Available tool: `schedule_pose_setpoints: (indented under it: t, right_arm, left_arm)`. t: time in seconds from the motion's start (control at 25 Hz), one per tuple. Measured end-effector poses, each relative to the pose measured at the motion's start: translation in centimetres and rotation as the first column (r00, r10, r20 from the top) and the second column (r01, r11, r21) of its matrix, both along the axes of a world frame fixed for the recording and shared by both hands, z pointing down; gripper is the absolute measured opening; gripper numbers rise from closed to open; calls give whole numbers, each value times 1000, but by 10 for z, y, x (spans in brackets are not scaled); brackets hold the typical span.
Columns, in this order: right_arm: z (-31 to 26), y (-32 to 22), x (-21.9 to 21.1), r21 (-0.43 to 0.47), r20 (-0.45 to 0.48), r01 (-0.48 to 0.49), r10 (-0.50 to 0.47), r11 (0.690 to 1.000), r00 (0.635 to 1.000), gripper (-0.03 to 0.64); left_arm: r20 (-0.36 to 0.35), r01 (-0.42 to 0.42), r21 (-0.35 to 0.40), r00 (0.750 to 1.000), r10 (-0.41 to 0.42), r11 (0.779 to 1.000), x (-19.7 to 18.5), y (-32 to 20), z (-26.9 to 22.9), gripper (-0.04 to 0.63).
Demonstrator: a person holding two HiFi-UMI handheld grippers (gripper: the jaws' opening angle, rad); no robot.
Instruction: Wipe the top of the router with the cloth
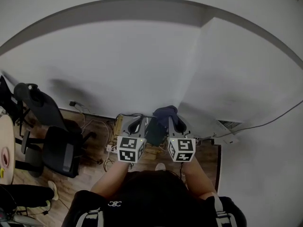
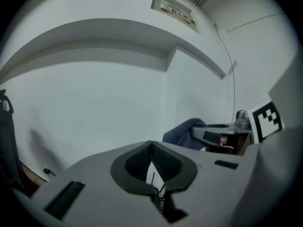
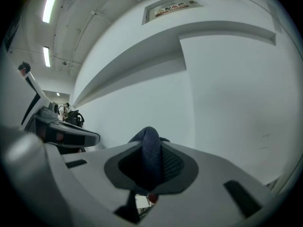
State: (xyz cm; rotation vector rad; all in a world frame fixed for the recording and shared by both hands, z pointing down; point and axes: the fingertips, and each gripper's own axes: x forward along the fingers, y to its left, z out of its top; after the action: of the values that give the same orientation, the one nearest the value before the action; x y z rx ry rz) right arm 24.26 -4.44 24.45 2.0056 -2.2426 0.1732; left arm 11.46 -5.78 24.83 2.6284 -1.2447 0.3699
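My right gripper (image 1: 171, 121) is shut on a dark blue cloth (image 1: 165, 112), which bulges up between its pads (image 3: 170, 164) in the right gripper view as a thick fold (image 3: 150, 150). My left gripper (image 1: 138, 122) is held level beside it, shut, with nothing between its jaws (image 2: 151, 148). Both point at a white wall. The left gripper view shows the cloth (image 2: 185, 130) and the right gripper (image 2: 222, 135) off to its right. I cannot make out the router clearly; only a small white shape (image 2: 152, 176) shows through the slit under the left jaws.
A black office chair (image 1: 57, 143) stands on the wooden floor to the left, with cables (image 1: 90, 122) along the wall base. A cable (image 1: 265, 124) runs along the right wall near a vent (image 1: 229, 125). A sign (image 2: 174, 11) hangs high on the wall.
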Motion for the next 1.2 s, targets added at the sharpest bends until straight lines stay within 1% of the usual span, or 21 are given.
schedule_pose_setpoints:
  t: [0.12, 0.2, 0.32, 0.44, 0.52, 0.6, 0.76, 0.88, 1.04, 1.2]
  right_arm:
    - [12, -22, 2, -38, -9, 61, -62, 997, 998, 43]
    - [25, -34, 1, -73, -13, 96, -97, 993, 995, 43]
    - [48, -51, -6, -123, -19, 133, -137, 983, 990, 43]
    - [68, -62, -20, -176, -16, 159, -164, 972, 986, 43]
    - [83, -70, -28, -216, -18, 164, -172, 963, 985, 43]
    - [99, -80, -32, -255, -21, 158, -169, 954, 985, 43]
    - [129, -92, -35, -324, -29, 149, -167, 934, 986, 43]
    - [153, -97, -36, -375, -35, 138, -163, 917, 986, 43]
    - [185, -100, -30, -446, -55, 121, -162, 887, 985, 43]
    - [224, -109, -28, -501, -72, 109, -167, 859, 983, 43]
  left_arm:
    - [-2, 71, -38, 997, -71, 997, -7, -11, 11, 2]
    - [-3, 117, -72, 993, -117, 991, -15, -15, 25, 2]
    - [-5, 170, -128, 985, -172, 977, -32, -20, 52, 2]
    - [3, 205, -195, 978, -208, 959, -53, -24, 78, 2]
    - [-11, 214, -260, 975, -224, 942, -65, -29, 95, 2]
    - [-20, 222, -301, 971, -239, 927, -76, -36, 110, 2]
    - [9, 238, -335, 968, -250, 912, -91, -46, 143, 2]
    - [5, 227, -376, 970, -243, 899, -94, -52, 172, 2]
    - [-2, 210, -436, 972, -234, 875, -89, -56, 211, 2]
    - [-13, 196, -465, 974, -228, 863, -85, -67, 249, 2]
